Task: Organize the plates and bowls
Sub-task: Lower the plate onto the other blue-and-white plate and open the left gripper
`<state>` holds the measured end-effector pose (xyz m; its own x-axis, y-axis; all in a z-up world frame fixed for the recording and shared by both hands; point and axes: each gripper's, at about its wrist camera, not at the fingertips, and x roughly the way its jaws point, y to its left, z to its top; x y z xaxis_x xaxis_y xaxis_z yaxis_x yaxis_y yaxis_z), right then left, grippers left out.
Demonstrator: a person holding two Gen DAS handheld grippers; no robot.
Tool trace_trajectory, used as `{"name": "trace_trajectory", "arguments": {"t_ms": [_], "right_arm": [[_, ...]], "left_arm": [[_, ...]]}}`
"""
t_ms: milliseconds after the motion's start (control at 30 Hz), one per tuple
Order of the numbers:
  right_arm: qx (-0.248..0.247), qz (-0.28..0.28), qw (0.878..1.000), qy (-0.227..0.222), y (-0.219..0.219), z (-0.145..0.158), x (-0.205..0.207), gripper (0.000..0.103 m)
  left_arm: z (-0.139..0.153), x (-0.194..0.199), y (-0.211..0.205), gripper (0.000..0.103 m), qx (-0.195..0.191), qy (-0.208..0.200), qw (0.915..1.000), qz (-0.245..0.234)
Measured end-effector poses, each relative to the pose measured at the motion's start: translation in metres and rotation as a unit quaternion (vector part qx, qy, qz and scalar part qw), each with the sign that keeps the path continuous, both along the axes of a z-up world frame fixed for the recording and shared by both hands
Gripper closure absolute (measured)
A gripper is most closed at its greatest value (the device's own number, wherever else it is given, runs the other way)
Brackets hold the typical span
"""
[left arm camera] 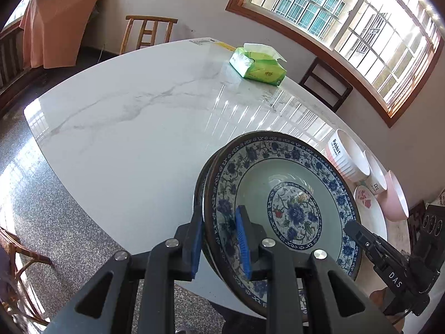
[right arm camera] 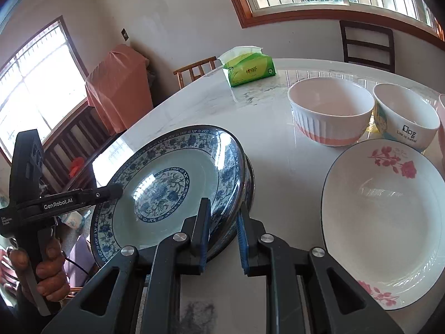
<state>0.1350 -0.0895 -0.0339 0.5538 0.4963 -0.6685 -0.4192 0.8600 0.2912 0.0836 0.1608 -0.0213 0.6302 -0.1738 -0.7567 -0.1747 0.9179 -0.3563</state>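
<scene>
1. Marble-patterned white bench fills the left of the scene; a green tissue pack lies on it at the far side, and a wooden chair stands behind it.
2. Left gripper has its jaws narrow and closed on the left rim of the blue-and-white plate, one blue pad on the inner face and the other on the outer face.
3. That plate is a deep dish with blue flowers. It is tilted, and under the rim a second edge shows, so it may be two plates together; I cannot tell for sure.
4. Right gripper holds the opposite rim of the same plate in the same way, jaws nearly closed with the rim between the pads.
5. A hand grips the handle of the left gripper in the right wrist view.
6. To the right of the plate, a white plate with pink roses lies flat on the bench.
7. Behind it stand a ribbed pink-and-white bowl and, just beside it, a white bowl with the word "Dog".
</scene>
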Motion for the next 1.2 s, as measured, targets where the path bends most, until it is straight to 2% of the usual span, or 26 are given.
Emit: {"name": "trace_trajectory", "arguments": {"t_ms": [433, 633, 767, 867, 1000, 1067, 1133, 1200], "right_arm": [[-0.028, -0.001, 1.000, -0.010, 0.013, -0.006, -0.005, 0.084], [-0.050, -0.001, 0.998, -0.033, 0.018, -0.006, -0.010, 0.083], [-0.071, -0.003, 0.996, -0.049, 0.021, -0.005, -0.013, 0.082], [-0.098, -0.003, 0.993, -0.068, 0.028, -0.005, -0.017, 0.077], [-0.110, -0.007, 0.991, -0.072, 0.032, -0.006, -0.015, 0.072], [-0.120, -0.013, 0.990, -0.078, 0.035, -0.006, -0.016, 0.055], [-0.124, -0.012, 0.988, -0.096, 0.038, -0.003, -0.020, 0.028], [-0.137, -0.011, 0.984, -0.112, 0.042, -0.002, -0.025, 0.024]], "left_arm": [[-0.007, 0.007, 0.001, 0.080, 0.009, 0.004, 1.0000, 0.000], [-0.009, 0.007, 0.000, 0.080, 0.013, 0.003, 0.9999, 0.002], [-0.018, 0.010, 0.003, 0.080, -0.002, 0.018, 0.9998, 0.002], [-0.015, 0.008, 0.000, 0.080, 0.016, 0.006, 0.9999, 0.001], [-0.010, 0.006, -0.005, 0.080, 0.035, -0.008, 0.9993, 0.003], [-0.010, 0.005, -0.004, 0.080, 0.031, -0.012, 0.9994, 0.004], [-0.011, 0.004, -0.003, 0.080, 0.030, -0.012, 0.9994, 0.009], [-0.011, 0.002, -0.002, 0.080, 0.024, -0.013, 0.9996, 0.010]]}}
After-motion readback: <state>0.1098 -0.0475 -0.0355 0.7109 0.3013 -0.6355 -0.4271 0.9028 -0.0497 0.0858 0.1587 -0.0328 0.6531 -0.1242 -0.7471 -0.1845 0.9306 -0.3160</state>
